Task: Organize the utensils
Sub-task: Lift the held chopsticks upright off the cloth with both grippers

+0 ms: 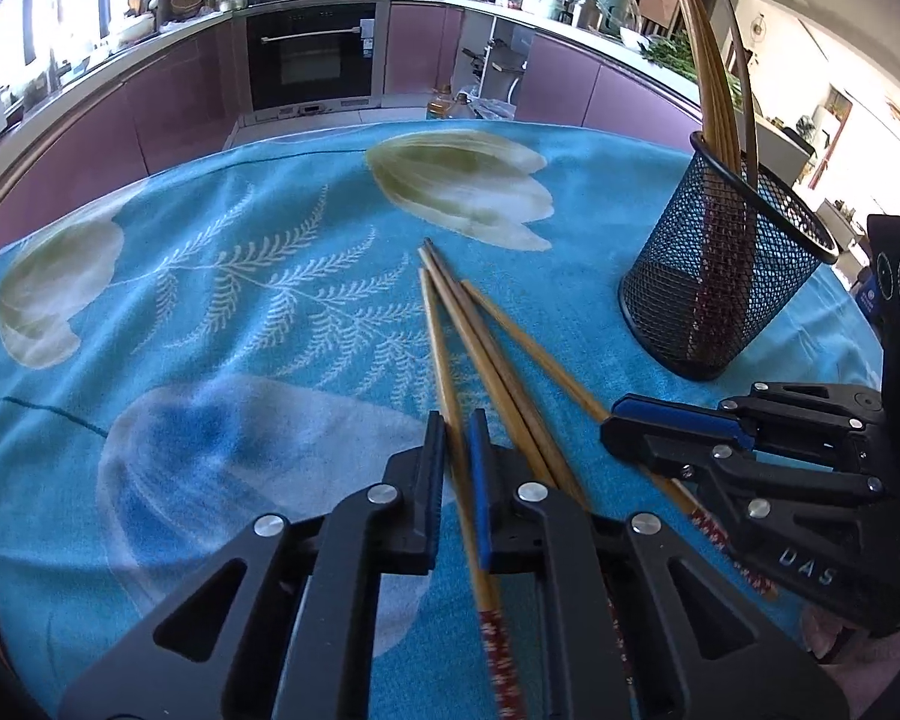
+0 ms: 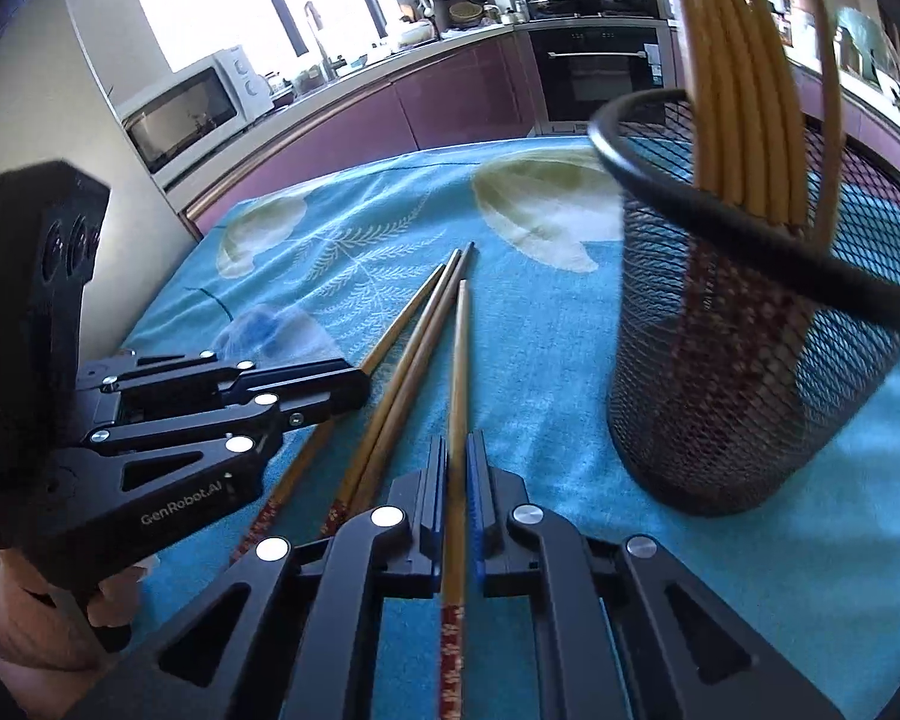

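The left gripper (image 1: 457,438) clamps one chopstick (image 1: 438,348); the right gripper (image 2: 457,462) clamps another chopstick (image 2: 461,360); two loose chopsticks (image 2: 414,354) lie between them; the mesh holder (image 1: 720,300) stands near.

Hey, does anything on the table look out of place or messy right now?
Yes. Four chopsticks lie loose, fanned on the blue cloth, while the rest stand in the mesh holder. Each claw, left and right, is shut on one.
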